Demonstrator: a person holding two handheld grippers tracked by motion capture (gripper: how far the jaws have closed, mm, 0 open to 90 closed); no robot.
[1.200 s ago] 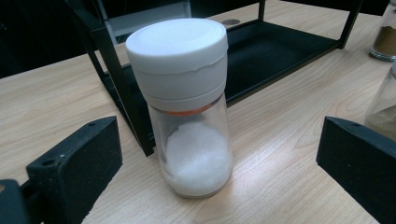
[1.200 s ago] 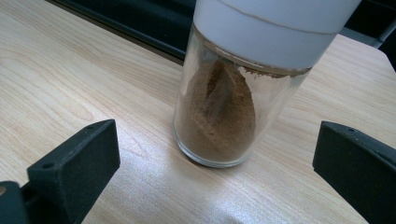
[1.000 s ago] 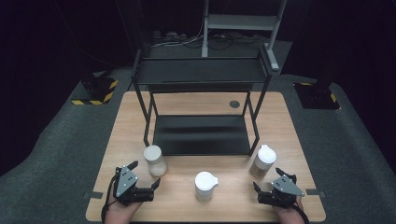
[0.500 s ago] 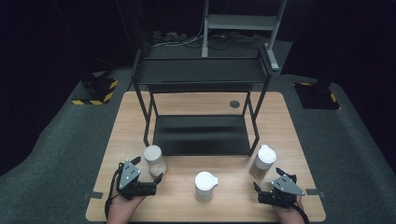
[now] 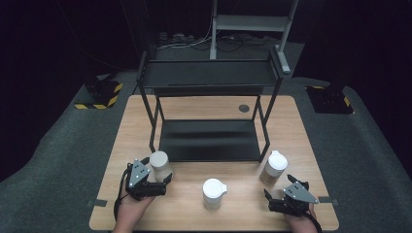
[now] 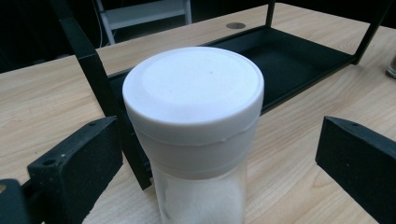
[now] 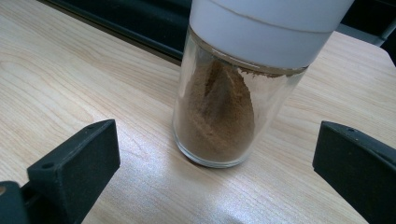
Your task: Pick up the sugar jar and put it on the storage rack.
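Standing between the left hand-held gripper's [image 6: 219, 154] spread jaws — white-lidded jar [image 6: 196, 121], untouched.

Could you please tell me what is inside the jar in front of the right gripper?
The jar holds brown powder, piled unevenly against the glass and reaching about up to the white lid. The lid hides anything higher up.

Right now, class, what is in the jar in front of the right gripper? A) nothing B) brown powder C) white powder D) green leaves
B: the right gripper view shows the jar part filled with brown powder, standing between the open jaws of the right gripper.
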